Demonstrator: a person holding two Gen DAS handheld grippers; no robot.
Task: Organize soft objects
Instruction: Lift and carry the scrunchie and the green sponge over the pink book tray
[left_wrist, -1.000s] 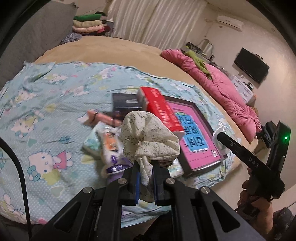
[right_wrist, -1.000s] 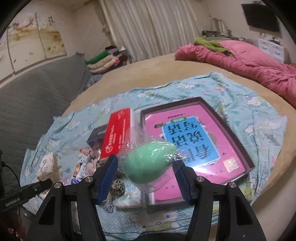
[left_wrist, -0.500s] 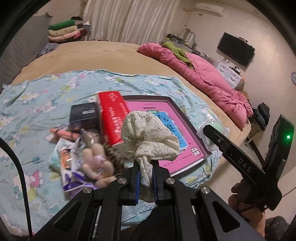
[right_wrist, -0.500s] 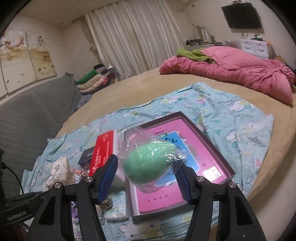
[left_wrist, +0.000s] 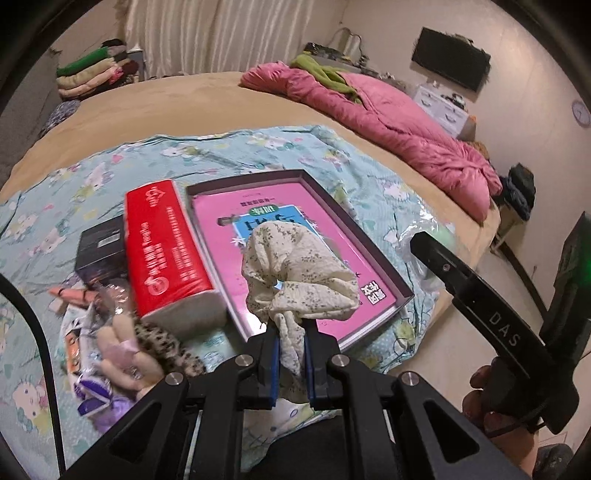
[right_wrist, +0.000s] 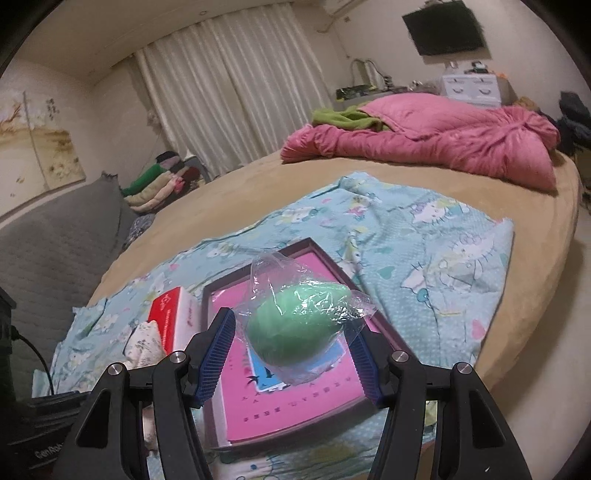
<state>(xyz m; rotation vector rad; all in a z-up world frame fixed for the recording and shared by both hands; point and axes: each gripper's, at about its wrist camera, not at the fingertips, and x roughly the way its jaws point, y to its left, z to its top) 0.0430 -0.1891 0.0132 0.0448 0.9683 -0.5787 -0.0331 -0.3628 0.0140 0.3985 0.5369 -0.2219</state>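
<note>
the left tongs (left_wrist: 291, 363) are clenched on the twisted tail of a cream floral cloth pouch (left_wrist: 299, 273), a soft crinkled bundle whose long axis runs up and away from the tips, its puffed end hanging over the near part of the pink book (left_wrist: 258, 221). the right tongs (right_wrist: 291, 360) grasp a green egg-shaped sponge (right_wrist: 295, 325) in crackly clear wrap, blue ribbed pads against its sides; its long axis lies crosswise, narrow end toward the right pad, also above the pink book. that book lies flat in a dark shallow box tray (left_wrist: 369, 240) on the cartoon-print sheet (left_wrist: 221, 155). left of the book lies a red tissue pack (left_wrist: 162, 251), and nearer, left of it, small plush toys (left_wrist: 122, 354).
</note>
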